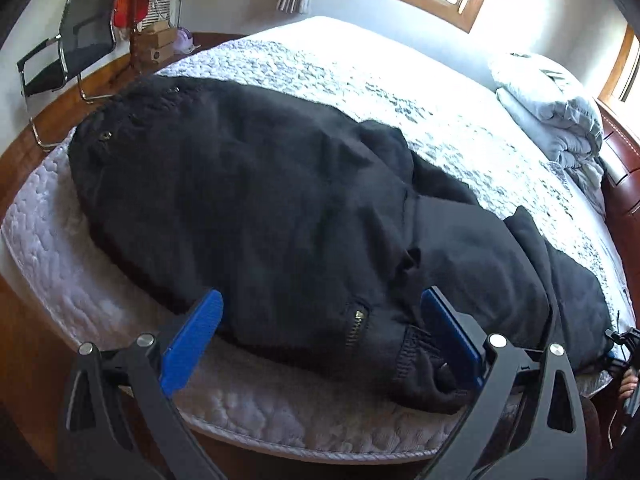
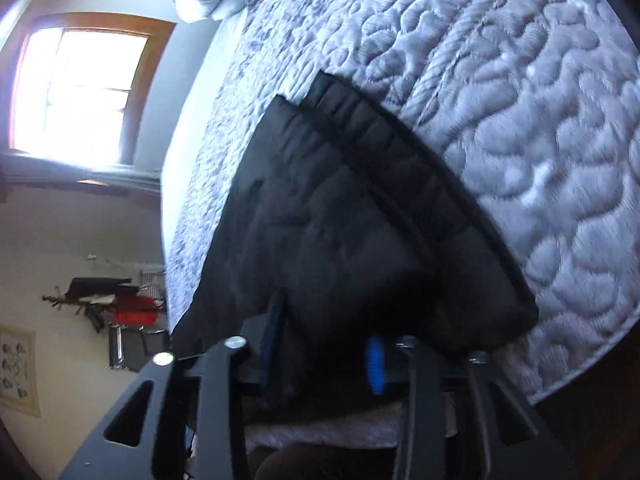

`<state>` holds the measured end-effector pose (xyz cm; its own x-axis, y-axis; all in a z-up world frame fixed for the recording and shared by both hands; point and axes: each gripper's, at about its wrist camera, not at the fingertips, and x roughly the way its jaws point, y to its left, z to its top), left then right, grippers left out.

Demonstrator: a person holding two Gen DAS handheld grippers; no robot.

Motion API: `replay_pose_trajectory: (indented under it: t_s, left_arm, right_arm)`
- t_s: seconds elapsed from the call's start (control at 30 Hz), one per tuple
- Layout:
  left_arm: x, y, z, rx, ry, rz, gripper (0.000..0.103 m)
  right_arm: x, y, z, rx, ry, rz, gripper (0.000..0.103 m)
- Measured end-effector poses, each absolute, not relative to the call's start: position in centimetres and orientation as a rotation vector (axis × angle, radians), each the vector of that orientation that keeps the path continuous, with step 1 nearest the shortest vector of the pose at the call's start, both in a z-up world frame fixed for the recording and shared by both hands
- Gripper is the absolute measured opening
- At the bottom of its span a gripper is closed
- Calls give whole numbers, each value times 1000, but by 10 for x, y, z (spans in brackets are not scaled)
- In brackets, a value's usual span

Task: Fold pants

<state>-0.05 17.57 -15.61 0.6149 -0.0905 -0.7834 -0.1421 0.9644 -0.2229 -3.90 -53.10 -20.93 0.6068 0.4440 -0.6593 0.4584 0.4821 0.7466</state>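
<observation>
Black pants (image 1: 280,200) lie spread along the near side of the quilted mattress (image 1: 80,272). Their buttoned waist is at the far left and a zipped pocket (image 1: 356,328) is near the edge. My left gripper (image 1: 320,298) is open wide just over the pocket area, with its blue pads (image 1: 200,328) on either side and not pressing the cloth. In the right wrist view, which is blurred and rolled, the pants (image 2: 340,208) end in a ribbed hem. My right gripper (image 2: 324,340) is shut on a bunch of that black fabric.
Folded grey bedding (image 1: 552,120) sits at the far right corner of the bed, by a wooden headboard (image 1: 624,184). A black chair (image 1: 68,48), cardboard boxes (image 1: 156,44) and hanging clothes stand on the wooden floor beyond the left end. Windows are behind.
</observation>
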Motion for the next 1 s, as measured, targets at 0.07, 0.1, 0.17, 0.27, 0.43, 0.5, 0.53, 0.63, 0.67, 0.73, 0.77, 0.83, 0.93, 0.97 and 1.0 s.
replay_pose_trajectory:
  t_s: [0.07,0.1,0.17,0.27,0.43,0.5,0.53,0.63,0.67,0.73,0.77,0.83,0.93,0.97,1.0]
  left_arm:
    - [1,172,-160,-269,921,29,99]
    - [2,170,-161,-266,921,32,99]
    - [3,166,-163,-265,921,34,99]
    - [6,162,-167,-264,923,37,99]
    - [12,151,-175,-240,939,38,100]
    - [13,145,-176,-213,939,44,100]
    - [12,143,-176,-206,938,40,100]
    - [10,142,-173,-212,935,36,100]
    - [8,143,-171,-221,933,31,100]
    - [3,145,-168,-232,930,35,100]
    - [-1,147,-165,-237,924,39,100]
    - [-6,149,-163,-250,918,46,100]
    - [-15,152,-161,-261,914,58,100]
    - [-17,152,-161,-260,914,63,100]
    - [-18,152,-161,-262,913,70,100]
  right_arm:
    - [-39,-529,-193,1077,941,9,10]
    - [-42,-526,-180,1051,915,25,8]
    - [-53,-523,-159,1012,872,41,8]
    - [-66,-522,-147,965,867,3,8]
    - [-68,-527,-191,935,1004,-106,8]
    - [-71,-528,-203,969,997,-108,9]
    - [-71,-527,-202,973,990,-106,10]
    - [-80,-526,-194,981,980,-90,28]
    - [-86,-525,-189,994,984,-79,34]
    - [-99,-524,-181,1020,986,-61,40]
    - [-106,-523,-179,1035,994,-25,40]
    - [-110,-510,-179,1058,1022,33,40]
    - [-105,-488,-193,1125,1073,118,40]
    - [-99,-477,-197,1127,1100,141,40]
    - [-94,-469,-200,1115,1123,149,40]
